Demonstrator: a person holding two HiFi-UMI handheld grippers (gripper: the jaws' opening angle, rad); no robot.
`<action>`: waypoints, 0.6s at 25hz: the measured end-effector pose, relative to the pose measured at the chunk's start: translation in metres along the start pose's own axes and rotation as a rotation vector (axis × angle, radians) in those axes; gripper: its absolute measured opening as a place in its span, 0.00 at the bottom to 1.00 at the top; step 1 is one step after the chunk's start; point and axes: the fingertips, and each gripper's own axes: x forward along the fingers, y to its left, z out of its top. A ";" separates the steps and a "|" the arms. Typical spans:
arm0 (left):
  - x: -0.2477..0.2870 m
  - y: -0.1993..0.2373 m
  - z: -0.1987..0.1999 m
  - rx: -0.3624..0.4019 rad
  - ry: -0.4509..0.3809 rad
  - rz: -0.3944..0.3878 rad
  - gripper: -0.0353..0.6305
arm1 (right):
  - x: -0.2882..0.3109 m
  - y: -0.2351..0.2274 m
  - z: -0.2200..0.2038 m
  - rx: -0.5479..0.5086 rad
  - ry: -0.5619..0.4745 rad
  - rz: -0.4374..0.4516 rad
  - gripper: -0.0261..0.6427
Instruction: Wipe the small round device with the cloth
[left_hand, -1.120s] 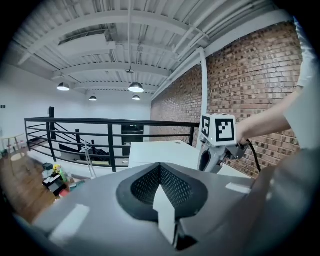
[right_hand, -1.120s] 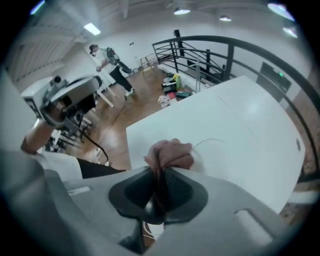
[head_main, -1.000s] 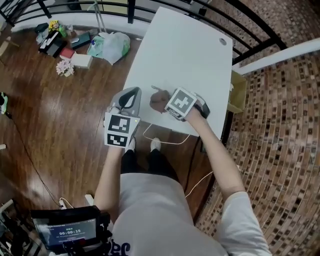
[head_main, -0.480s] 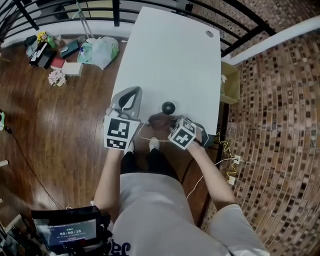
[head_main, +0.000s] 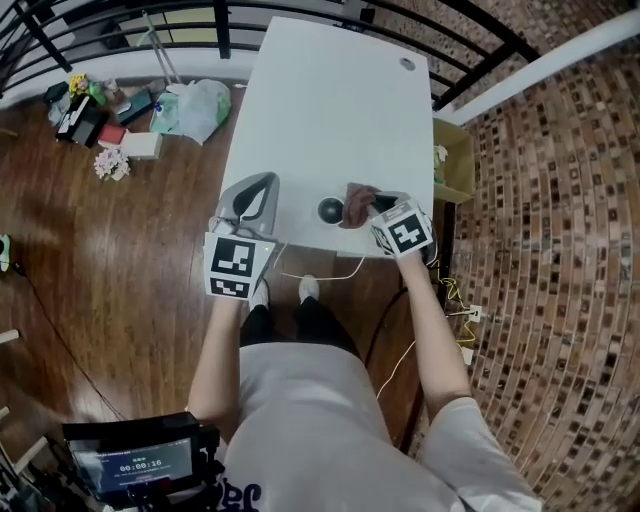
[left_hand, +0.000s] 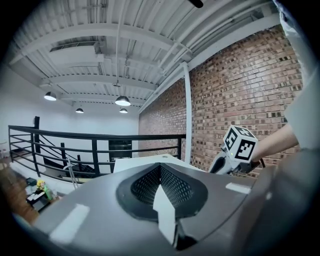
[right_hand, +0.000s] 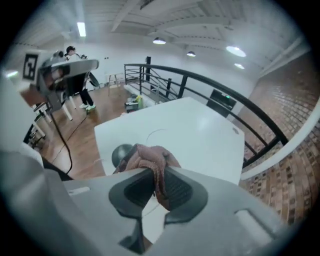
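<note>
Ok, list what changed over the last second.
The right claw, shut on the brown cloth, slid off the small round device to its right, uncovering it. The left claw, shut and empty, stayed at the white table's left edge.

A loft-style workspace: brick wall (left_hand: 240, 85), black railing (left_hand: 95, 137), wooden floor (head_main: 120, 270), white table (head_main: 330, 110).

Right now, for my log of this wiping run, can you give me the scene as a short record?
table: white, device near its front edge
device: small, round, dark
cloth: reddish-brown, bunched, just right of device; contact unclear
right gripper: shut on cloth
left gripper: shut, empty, at the table's left edge
</note>
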 end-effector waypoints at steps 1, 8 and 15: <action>-0.002 0.002 -0.001 0.001 -0.002 0.003 0.08 | 0.000 -0.007 0.013 0.017 -0.023 -0.022 0.09; -0.011 0.022 0.023 0.002 -0.063 0.039 0.08 | 0.042 0.029 0.071 -0.032 0.034 0.088 0.09; -0.008 0.019 0.028 0.035 -0.085 0.024 0.08 | 0.048 0.114 0.033 -0.204 0.040 0.216 0.09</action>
